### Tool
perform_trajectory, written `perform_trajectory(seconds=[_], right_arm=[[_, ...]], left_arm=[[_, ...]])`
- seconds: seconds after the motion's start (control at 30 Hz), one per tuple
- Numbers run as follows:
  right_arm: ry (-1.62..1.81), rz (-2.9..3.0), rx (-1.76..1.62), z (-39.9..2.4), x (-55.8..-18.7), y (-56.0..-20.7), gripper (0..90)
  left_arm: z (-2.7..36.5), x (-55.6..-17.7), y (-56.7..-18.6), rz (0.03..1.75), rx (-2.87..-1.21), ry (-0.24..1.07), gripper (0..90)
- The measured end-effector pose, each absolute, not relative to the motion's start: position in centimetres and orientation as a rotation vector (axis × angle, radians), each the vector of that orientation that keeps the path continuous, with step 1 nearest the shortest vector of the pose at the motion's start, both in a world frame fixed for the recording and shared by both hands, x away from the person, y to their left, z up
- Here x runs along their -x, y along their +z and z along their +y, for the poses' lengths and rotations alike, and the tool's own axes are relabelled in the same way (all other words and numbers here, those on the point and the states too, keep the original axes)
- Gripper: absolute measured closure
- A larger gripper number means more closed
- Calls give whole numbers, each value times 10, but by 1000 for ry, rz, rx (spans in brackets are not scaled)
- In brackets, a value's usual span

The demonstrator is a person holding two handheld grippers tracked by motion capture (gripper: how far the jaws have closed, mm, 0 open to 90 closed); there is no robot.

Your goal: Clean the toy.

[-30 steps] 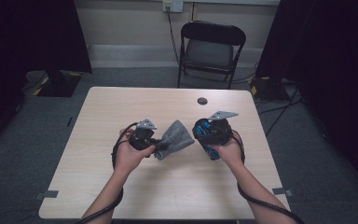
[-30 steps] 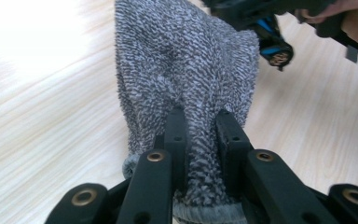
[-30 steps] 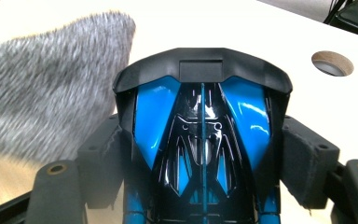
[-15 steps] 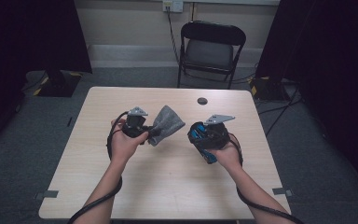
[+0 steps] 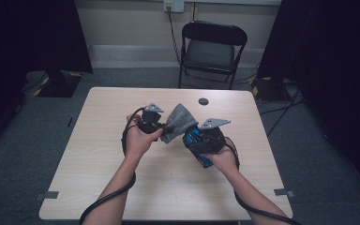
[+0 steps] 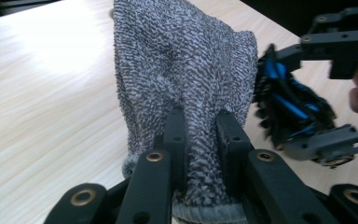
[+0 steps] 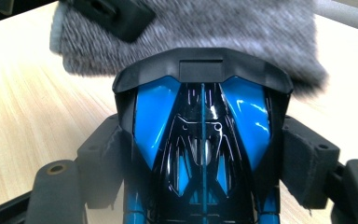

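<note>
**Above the table's middle: grey cloth in one gripper, blue-and-black toy car in the other**

Over the centre of the pale wooden table (image 5: 98, 178), both hands are raised and close together. The left gripper (image 5: 161, 127) has its jaws clenched on a grey knitted cloth (image 5: 178, 123); in the left gripper view the two black jaws pinch a fold of the cloth (image 6: 186, 79) near its hemmed edge, and the rest of the fabric fans out beyond them, clear of the tabletop. In the high view the cloth spreads between the two grippers, its far corner pointing toward the back of the table.

The right gripper (image 5: 194, 140) grasps a blue-and-black toy car (image 5: 198, 143). In the right gripper view the car (image 7: 203, 140) sits lengthwise between the jaws, whose pads press against its two sides, with its black end pointing away from the camera toward the cloth (image 7: 242, 32). That end lies just beside the fabric or against it; which, I cannot tell. The left gripper view shows the car (image 6: 291, 107) at the cloth's right edge.

A small dark round object (image 5: 203, 101) lies on the table near its far edge, well apart from the hands. Behind the table stands a black folding chair (image 5: 213, 49).
</note>
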State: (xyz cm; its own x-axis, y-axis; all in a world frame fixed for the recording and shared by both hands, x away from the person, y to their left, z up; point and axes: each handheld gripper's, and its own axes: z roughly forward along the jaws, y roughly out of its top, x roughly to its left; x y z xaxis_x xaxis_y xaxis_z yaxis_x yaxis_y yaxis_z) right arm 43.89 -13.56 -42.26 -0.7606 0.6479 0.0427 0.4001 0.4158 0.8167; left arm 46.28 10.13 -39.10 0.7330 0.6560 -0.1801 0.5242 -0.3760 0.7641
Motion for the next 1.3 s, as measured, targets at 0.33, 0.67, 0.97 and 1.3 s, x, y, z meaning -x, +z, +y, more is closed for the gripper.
perform_trajectory(seconds=[0.33, 0.67, 0.97, 1.3], right_arm=[[1245, 2383, -932, -143, -442, -424, 252], [1209, 2371, -964, -151, -449, -428, 252], [1183, 2362, -993, -157, -455, -429, 252], [1164, 2346, -1012, -162, -459, -428, 252]], left_arm=[[94, -459, -392, 832, -2082, 143, 773], [99, -456, -394, 823, -2078, 120, 773], [105, -452, -395, 813, -2086, 107, 773], [107, -443, -397, 787, -2087, 91, 773]])
